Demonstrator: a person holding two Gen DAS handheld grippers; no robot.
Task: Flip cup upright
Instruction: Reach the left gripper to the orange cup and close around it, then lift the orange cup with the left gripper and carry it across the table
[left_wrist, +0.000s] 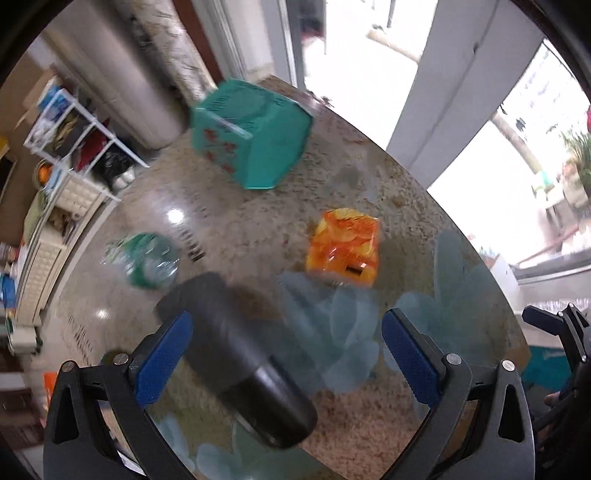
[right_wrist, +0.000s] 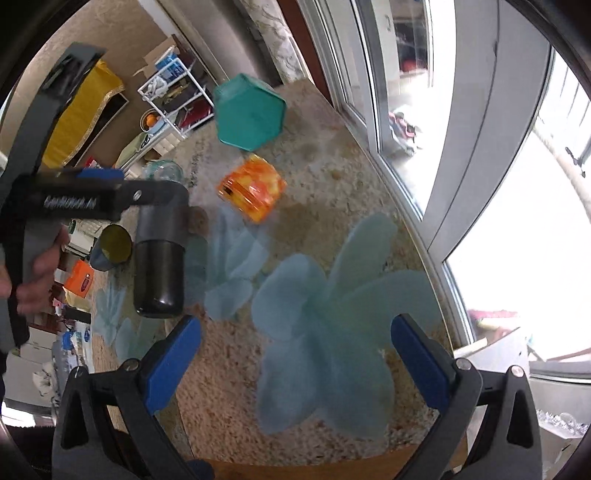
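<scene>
Between the left gripper's (left_wrist: 286, 352) wide-spread blue pads lies the black cup (left_wrist: 240, 354), on its side on the glass tabletop (left_wrist: 229, 221), close against the left pad (left_wrist: 164, 356) and well clear of the other. The right wrist view hints at contact there, though blur leaves it uncertain. Closing off-centre like this would likely shove the smooth cylinder sideways and roll it toward the green-labelled bottle (left_wrist: 144, 258). The right gripper (right_wrist: 295, 365) hovers spread and empty over the blue flower print (right_wrist: 325, 332). Beyond sit an orange snack packet (left_wrist: 345, 245) and a teal box (left_wrist: 251, 134).
</scene>
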